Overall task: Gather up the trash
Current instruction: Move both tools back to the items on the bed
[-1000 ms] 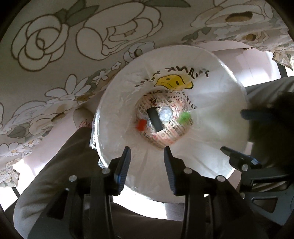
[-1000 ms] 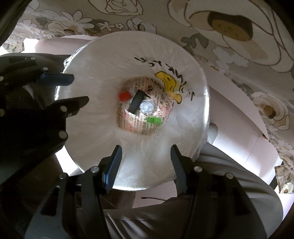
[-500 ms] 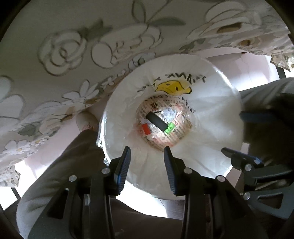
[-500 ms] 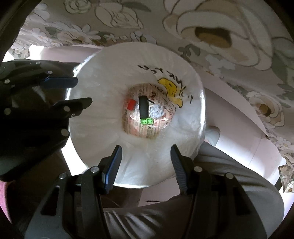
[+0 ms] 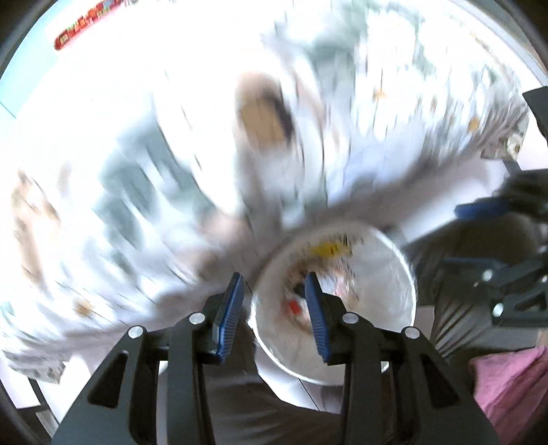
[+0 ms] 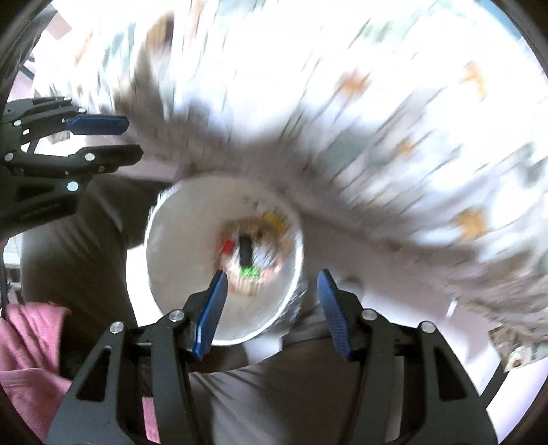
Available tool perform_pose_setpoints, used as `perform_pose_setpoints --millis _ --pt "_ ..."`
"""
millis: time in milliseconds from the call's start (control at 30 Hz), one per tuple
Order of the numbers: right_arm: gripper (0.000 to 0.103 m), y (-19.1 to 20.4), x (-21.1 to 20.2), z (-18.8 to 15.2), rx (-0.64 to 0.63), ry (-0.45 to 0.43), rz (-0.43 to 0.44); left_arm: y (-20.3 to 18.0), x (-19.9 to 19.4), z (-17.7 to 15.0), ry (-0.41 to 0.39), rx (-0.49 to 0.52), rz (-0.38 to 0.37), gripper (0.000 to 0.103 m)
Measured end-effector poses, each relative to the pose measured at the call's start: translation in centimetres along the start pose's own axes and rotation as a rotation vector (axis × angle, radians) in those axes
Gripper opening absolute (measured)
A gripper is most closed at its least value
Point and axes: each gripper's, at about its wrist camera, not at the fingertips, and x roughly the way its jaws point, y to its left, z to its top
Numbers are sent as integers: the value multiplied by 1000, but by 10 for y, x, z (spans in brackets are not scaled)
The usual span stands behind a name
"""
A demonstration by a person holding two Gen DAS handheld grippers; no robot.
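Both the left gripper [image 5: 274,311] and right gripper [image 6: 270,308] hang spread and empty above a white bin [image 6: 164,274]; a blurred flowered cloth [image 6: 376,119] on the surface overhangs its rim at twelve o'clock. Red [image 6: 227,246], black [image 6: 244,251] and green [image 6: 249,272] scraps lie inside; trouser legs [image 6: 291,393] crowd six o'clock.

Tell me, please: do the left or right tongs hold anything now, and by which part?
Nothing is held. The left tongs and right tongs both stand open and empty above the white trash bin.

Floral tablecloth [image 5: 191,191] fills upper field of both wrist views, motion-blurred, strongly overexposed by bright light. Cloth edge hangs in grey shadow. Pale pink surface [image 6: 383,260] visible beneath cloth edge. Red-printed strip [image 5: 82,30] at far upper left.
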Motion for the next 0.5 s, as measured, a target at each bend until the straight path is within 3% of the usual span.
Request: perform_pose_setpoints --millis 100,167,433,500 --pt "56 -13 -36 12 6 -90 -10 5 -27 20 -63 -5 14 40" --pt "56 -19 -60 21 -6 -151 -28 9 -40 32 -90 -15 22 47" --pt "56 -32 -118 54 -88 -307 -86 23 -72 95 -170 -34 81 50" --pt "63 -39 -129 67 -104 -347 -112 30 -76 111 -192 -51 101 51"
